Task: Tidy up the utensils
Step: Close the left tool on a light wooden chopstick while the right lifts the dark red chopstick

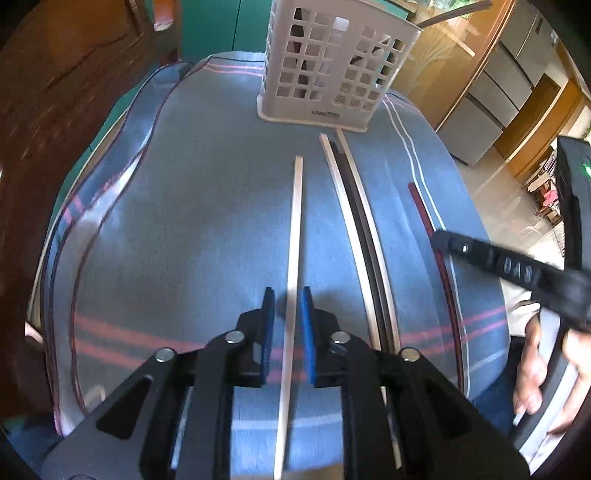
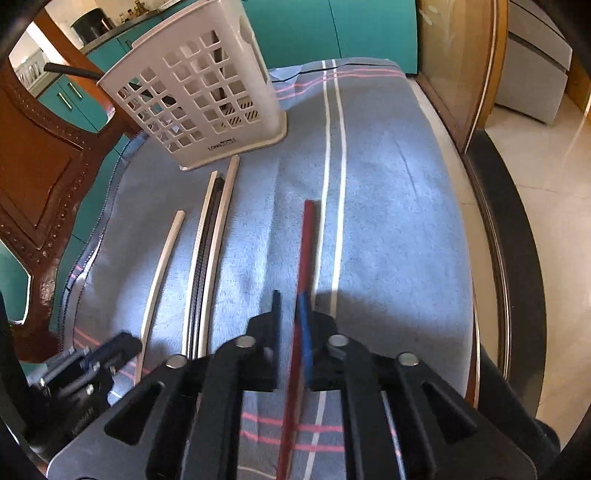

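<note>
**Tech A:** State the orientation of the chopsticks relative to the utensil basket (image 1: 334, 62).

**Tech B:** All lie flat, long axes running toward the basket. The pale chopstick (image 1: 293, 280) points at it and passes between the fingers of the left gripper (image 1: 288, 314), whose jaws stand apart with gaps on both sides. Just beside it, nearer the basket base, three sticks lie touching: two pale with one black chopstick (image 1: 360, 229) between. The red chopstick (image 2: 304, 251) lies well apart from the basket, parallel to the rest.

**Tech A:** Right gripper (image 2: 290, 321)?

**Tech B:** Jaws parted; the red stick runs between them, against the blue pad (image 2: 304, 332). Whether it is clamped, I cannot tell.

**Tech A:** Appearance?

**Tech B:** Slender, straight sticks, squared at the ends. The basket is white plastic with square perforations, upright, a dark utensil inside.

**Tech A:** Surface and room?

**Tech B:** A blue towel (image 2: 388, 221) with white and pink stripes covers the table. Behind the basket: teal cabinets (image 2: 332, 29), a carved wooden chair (image 2: 40, 173).
</note>
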A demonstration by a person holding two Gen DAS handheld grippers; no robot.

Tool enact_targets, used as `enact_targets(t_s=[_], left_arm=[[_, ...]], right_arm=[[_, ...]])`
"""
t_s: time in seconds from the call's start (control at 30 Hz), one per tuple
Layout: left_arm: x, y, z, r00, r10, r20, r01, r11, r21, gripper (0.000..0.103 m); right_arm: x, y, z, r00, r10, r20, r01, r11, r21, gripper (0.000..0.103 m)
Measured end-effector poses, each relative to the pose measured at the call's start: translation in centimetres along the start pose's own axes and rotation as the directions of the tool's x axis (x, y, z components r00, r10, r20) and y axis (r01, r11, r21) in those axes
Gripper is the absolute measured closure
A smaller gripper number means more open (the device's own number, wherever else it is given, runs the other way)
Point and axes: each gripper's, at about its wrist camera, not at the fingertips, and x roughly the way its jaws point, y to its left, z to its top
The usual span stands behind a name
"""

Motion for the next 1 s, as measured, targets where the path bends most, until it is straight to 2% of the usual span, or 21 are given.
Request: enact_targets(t_s=[0.13, 0.2, 0.27, 0.4, 0.57, 0.73, 0.77, 0.87, 1.0], left_arm=[[1.9, -1.0, 2.9, 1.0, 0.012, -0.02, -0.012, 1.0, 0.023, 0.08], [3.1, -1.8, 4.1, 0.999, 0.02, -0.046, -0.018, 0.998, 0.061, 0.072], [3.8, -2.2, 5.2, 0.998, 0.034, -0.048, -0.029, 0.995, 0.099, 0.068], [5.0, -2.6, 7.2, 0.993, 0.088, -0.072, -0.079, 0.989, 0.121, 0.068], [5.5, -3.4, 7.5, 0.986, 0.148, -0.08, -0.137, 0.981, 0.138, 0.067], [5.7, -3.5, 7.7, 0.984, 0.153, -0.09, -0.14, 0.981, 0.132, 0.066], [5.8, -3.5, 7.8, 0.983, 0.156, -0.095, -0.142, 0.98, 0.136, 0.063], [6.1, -2.8, 8.3, 0.979, 0.179, -0.101, -0.166, 0.978, 0.126, 0.041], [5.8, -2.0, 8.1, 0.983, 0.162, -0.092, -0.148, 0.979, 0.139, 0.041]], right_arm=[[0.9, 0.7, 1.2, 0.999, -0.043, 0.017, 0.043, 0.998, -0.04, 0.085], [1.4, 0.9, 1.8, 0.997, -0.072, 0.014, 0.073, 0.995, -0.062, 0.085], [2.3, 1.2, 2.5, 0.995, -0.104, 0.004, 0.104, 0.991, -0.085, 0.085], [3.1, 1.3, 3.4, 0.991, -0.134, -0.006, 0.133, 0.984, -0.117, 0.085], [3.5, 1.6, 3.9, 0.988, -0.151, -0.013, 0.147, 0.976, -0.157, 0.084], [3.7, 1.7, 4.2, 0.986, -0.164, -0.009, 0.16, 0.971, -0.176, 0.084], [3.7, 1.7, 4.3, 0.986, -0.165, -0.009, 0.161, 0.971, -0.177, 0.084], [3.8, 1.9, 4.4, 0.985, -0.175, -0.005, 0.171, 0.967, -0.189, 0.084], [3.9, 2.1, 4.7, 0.983, -0.186, -0.001, 0.182, 0.963, -0.199, 0.084]])
